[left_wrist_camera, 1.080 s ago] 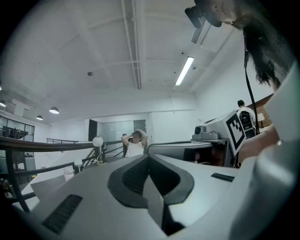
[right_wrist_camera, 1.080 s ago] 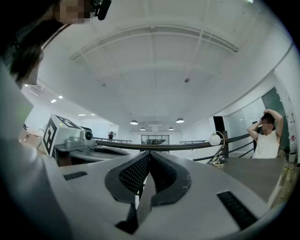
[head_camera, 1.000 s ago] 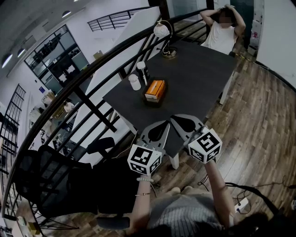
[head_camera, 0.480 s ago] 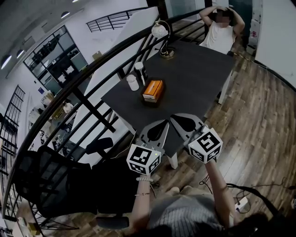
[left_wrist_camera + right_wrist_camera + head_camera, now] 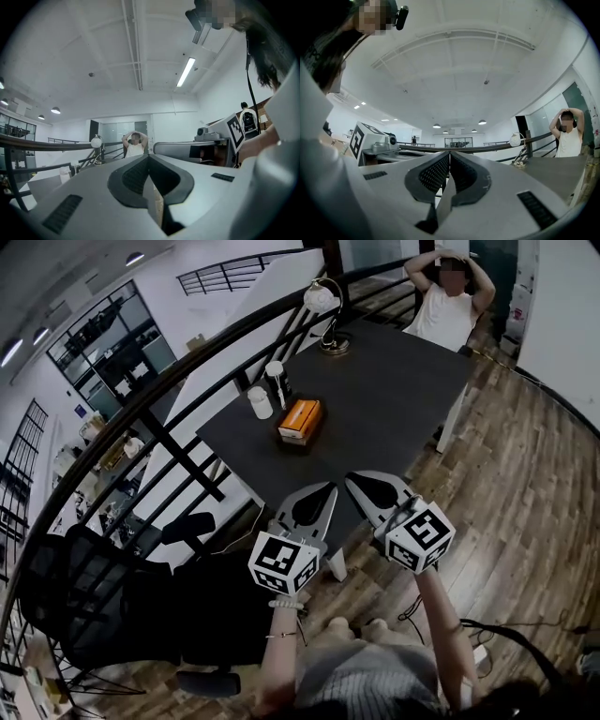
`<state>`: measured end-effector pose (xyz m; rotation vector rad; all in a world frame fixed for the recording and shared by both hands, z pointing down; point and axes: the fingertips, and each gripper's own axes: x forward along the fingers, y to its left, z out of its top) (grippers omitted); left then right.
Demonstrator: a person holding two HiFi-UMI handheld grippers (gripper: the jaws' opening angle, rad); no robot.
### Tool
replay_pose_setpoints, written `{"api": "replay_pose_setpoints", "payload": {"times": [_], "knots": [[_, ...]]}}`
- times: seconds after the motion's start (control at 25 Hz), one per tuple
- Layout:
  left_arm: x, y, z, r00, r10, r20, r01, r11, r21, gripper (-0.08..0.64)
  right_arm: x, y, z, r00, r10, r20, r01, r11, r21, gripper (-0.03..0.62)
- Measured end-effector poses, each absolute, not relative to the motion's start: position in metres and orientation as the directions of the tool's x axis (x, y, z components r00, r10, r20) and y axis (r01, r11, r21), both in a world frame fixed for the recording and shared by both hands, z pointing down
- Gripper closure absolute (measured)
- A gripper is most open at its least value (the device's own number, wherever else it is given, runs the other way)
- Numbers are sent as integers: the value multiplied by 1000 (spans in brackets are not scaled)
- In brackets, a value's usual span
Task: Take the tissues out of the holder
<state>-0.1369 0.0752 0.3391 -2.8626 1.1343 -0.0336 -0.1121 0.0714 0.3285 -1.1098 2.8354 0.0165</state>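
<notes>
Dark table (image 5: 403, 399), tissue holder (image 5: 300, 420) — wood floor (image 5: 525, 484)

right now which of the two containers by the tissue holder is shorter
The all-white container, farther left in the head view; the other container is taller with a dark lower part.

From here I see a dark rectangular table (image 5: 394, 399), a white-globe desk lamp (image 5: 321, 298) on it, and a person in white (image 5: 448, 306) seated at its far end.
</notes>
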Motion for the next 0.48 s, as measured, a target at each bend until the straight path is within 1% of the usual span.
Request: {"api": "replay_pose_setpoints", "payload": {"times": [0.2, 0.4, 0.48], "knots": [[-126, 81, 344, 708, -706, 8, -704, -707, -65, 552, -94, 68, 330, -729, -677, -102, -678, 734, -39, 578], [-127, 87, 354, 683, -729, 49, -727, -684, -58, 552, -100, 68, 332, -745, -664, -67, -667, 744, 34, 578], [-130, 83, 356, 671, -740, 55, -738, -673, -55, 552, -103, 62, 336, -752, -656, -63, -658, 752, 31, 578]]}}
